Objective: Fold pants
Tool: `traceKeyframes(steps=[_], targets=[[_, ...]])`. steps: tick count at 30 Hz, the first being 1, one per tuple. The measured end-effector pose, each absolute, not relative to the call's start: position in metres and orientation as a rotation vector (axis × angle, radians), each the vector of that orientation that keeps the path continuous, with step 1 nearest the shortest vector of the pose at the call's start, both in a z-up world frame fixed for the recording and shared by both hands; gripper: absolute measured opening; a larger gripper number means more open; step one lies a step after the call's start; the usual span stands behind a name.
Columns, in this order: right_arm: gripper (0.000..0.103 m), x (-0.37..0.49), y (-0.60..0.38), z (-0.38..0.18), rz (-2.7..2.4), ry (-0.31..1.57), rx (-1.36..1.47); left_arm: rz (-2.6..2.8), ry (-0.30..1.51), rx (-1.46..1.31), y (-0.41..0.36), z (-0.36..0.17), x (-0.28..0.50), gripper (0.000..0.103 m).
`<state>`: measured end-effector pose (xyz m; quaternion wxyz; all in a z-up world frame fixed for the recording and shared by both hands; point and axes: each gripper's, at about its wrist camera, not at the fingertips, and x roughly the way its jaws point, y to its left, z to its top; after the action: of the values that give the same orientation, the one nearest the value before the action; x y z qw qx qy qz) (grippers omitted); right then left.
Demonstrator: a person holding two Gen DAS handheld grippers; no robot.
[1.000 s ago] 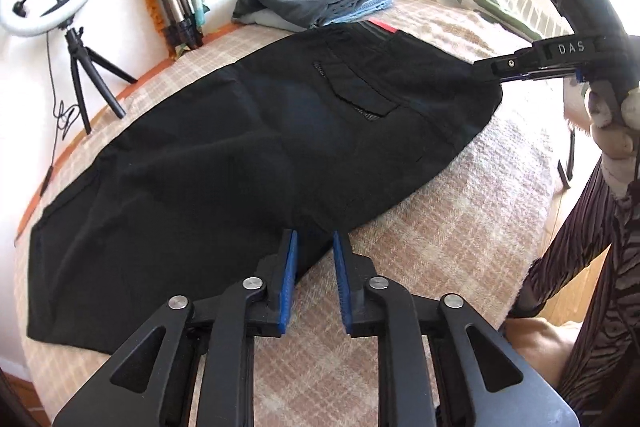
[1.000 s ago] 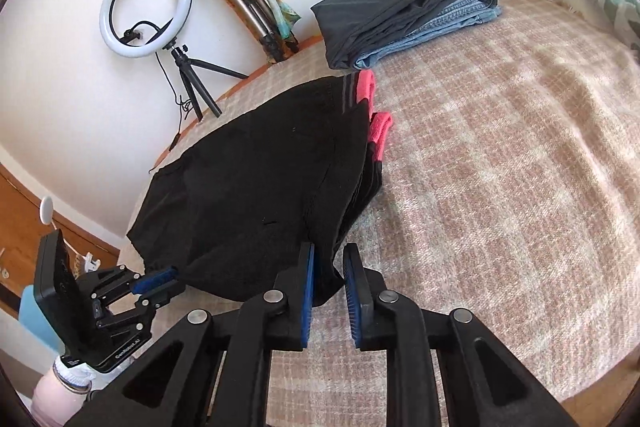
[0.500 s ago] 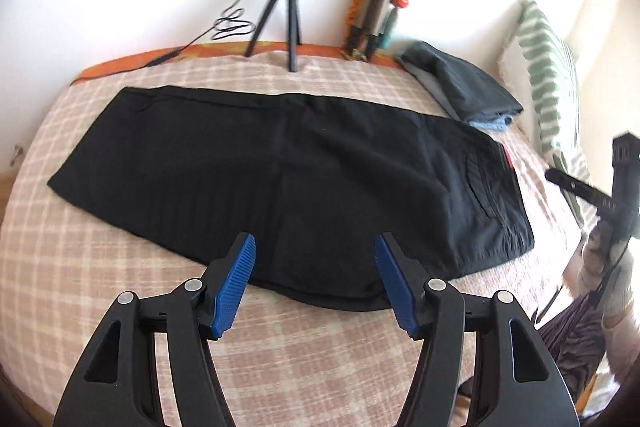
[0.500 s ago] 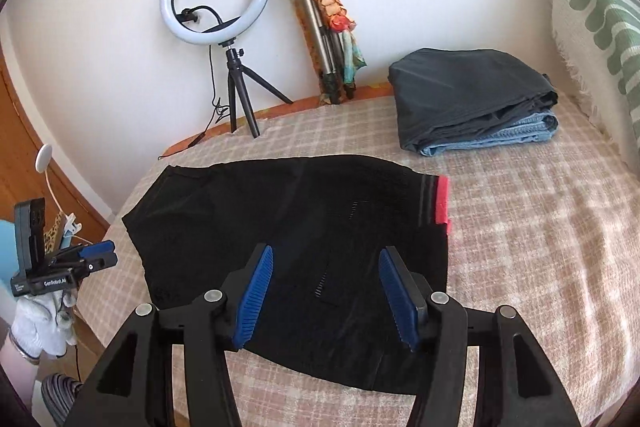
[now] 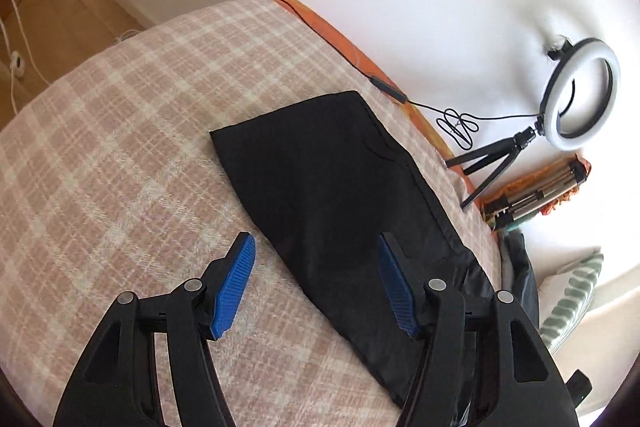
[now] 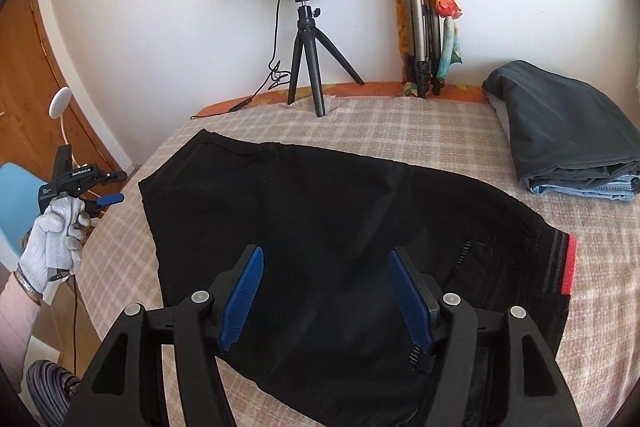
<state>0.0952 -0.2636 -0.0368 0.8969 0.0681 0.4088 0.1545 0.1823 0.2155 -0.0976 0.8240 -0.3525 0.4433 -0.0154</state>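
Black pants (image 6: 328,211) lie flat across the plaid bedspread (image 6: 460,131), folded lengthwise, with the red waistband (image 6: 569,267) at the right. My right gripper (image 6: 326,261) hovers over the seat area. Its jaws are opening and nothing is pinched between the blue pads. My left gripper (image 5: 315,253) stands open above the near edge of the leg end (image 5: 320,147), with cloth under the right finger only. In the right wrist view a gloved hand (image 6: 56,235) holds the left gripper (image 6: 114,187) off the bed's left side.
A ring light on a small tripod (image 6: 306,39) and a folded tripod wrapped in a scarf (image 6: 424,11) stand against the far wall. A stack of folded clothes (image 6: 568,139) sits back right. A cable (image 5: 456,119) trails along the bed edge. A striped pillow (image 5: 576,291) lies beyond.
Both grippers went from nearly shut at the pants' edge to open. The left one swung and rolled toward the leg end. The right one turned to face the pants squarely.
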Motion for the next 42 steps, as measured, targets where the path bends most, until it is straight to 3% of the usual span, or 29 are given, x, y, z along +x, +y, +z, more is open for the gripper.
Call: traceKeyframes(steps=[6,17,18,19,21,38,42], targets=[[0.067,0.106,-0.249,-0.037,0.359,0.850,0.143,0.003,0.931,-0.824,0.235,-0.131,0.200,0.061],[0.068,0.129,-0.241,-0.054,0.355,0.911,0.205,-0.009,0.841,-0.819,0.231,-0.131,0.238,0.060],[0.068,0.129,-0.238,-0.055,0.356,0.911,0.197,-0.004,0.842,-0.808,0.229,-0.132,0.241,0.044],[0.068,0.129,-0.236,-0.055,0.355,0.910,0.188,0.008,0.853,-0.796,0.228,-0.134,0.245,0.018],[0.068,0.129,-0.233,-0.054,0.349,0.905,0.168,0.005,0.843,-0.799,0.226,-0.138,0.246,0.008],[0.068,0.135,-0.258,-0.058,0.302,0.918,0.235,-0.103,0.687,-0.207,0.116,-0.041,0.214,0.001],[0.068,0.131,-0.264,-0.059,0.288,0.922,0.232,-0.114,0.701,-0.279,0.123,-0.045,0.210,0.001]])
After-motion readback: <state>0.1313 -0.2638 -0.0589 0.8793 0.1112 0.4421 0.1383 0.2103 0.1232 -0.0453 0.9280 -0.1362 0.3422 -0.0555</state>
